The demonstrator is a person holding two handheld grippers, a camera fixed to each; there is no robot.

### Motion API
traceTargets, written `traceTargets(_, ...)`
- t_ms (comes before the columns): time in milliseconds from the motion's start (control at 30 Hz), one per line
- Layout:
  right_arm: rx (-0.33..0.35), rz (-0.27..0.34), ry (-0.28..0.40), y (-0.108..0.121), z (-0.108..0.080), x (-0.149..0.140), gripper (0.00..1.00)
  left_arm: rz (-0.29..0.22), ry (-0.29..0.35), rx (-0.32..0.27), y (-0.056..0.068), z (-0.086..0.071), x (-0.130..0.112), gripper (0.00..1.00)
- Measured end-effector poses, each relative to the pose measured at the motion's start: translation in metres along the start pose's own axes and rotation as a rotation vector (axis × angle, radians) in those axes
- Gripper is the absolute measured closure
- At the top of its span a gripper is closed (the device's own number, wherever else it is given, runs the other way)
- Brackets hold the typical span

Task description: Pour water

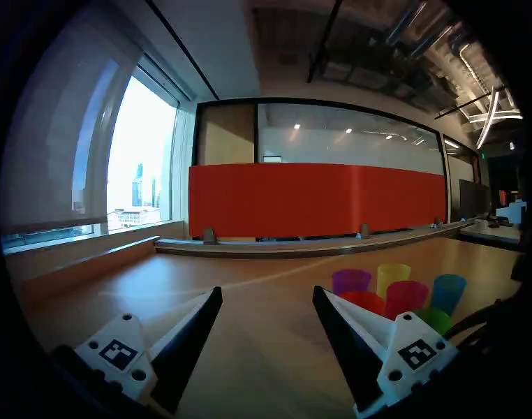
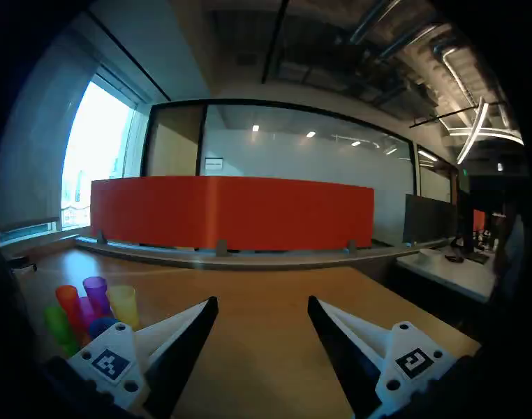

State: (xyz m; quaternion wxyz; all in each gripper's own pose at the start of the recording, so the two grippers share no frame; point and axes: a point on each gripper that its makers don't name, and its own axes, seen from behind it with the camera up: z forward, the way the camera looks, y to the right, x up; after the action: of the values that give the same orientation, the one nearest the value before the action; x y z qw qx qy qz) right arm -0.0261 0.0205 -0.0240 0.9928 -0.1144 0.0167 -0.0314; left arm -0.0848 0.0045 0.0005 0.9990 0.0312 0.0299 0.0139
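Several translucent plastic cups stand clustered on the wooden table. In the left gripper view I see a purple cup (image 1: 351,281), a yellow cup (image 1: 393,276), a pink cup (image 1: 407,297), a blue cup (image 1: 448,292), an orange-red cup (image 1: 366,301) and a green cup (image 1: 434,320), all just beyond my right finger. My left gripper (image 1: 267,300) is open and holds nothing. In the right gripper view the same cluster sits at the lower left: purple cup (image 2: 96,293), yellow cup (image 2: 123,304), red cup (image 2: 69,304), green cup (image 2: 58,327). My right gripper (image 2: 261,307) is open, empty, to the right of the cups.
The wooden table (image 1: 266,279) runs back to a long red divider panel (image 1: 315,199) on a raised ledge. A bright window (image 1: 137,164) lies to the left. A neighbouring desk with a dark monitor (image 2: 428,218) stands to the right.
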Motion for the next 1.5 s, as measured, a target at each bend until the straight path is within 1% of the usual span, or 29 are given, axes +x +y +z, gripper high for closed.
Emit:
traceTargets(300,0.001,-0.005,0.003,0.003,-0.002,0.000,0.00,0.000,-0.001,0.001,-0.001,0.000,-0.001,0.03)
traceTargets(500,-0.003,-0.030,0.027,0.006,-0.003,0.005,0.00,0.000,-0.001,0.001,-0.001,0.000,-0.001,0.03)
traceTargets(700,0.010,-0.046,0.046,0.003,-0.003,0.000,0.00,0.000,-0.001,0.001,-0.001,0.000,-0.001,0.03)
traceTargets(1167,0.038,0.001,0.126,0.009,0.006,-0.006,0.00,0.000,-0.001,0.001,-0.001,-0.001,-0.001,0.03)
traceTargets(1367,0.071,0.014,0.128,0.003,0.012,-0.011,0.00,0.000,-0.001,0.001,-0.001,-0.001,-0.001,0.04)
traceTargets(1500,0.083,0.034,0.127,0.000,0.015,-0.015,0.00,0.000,-0.001,0.001,-0.001,-0.001,-0.001,0.03)
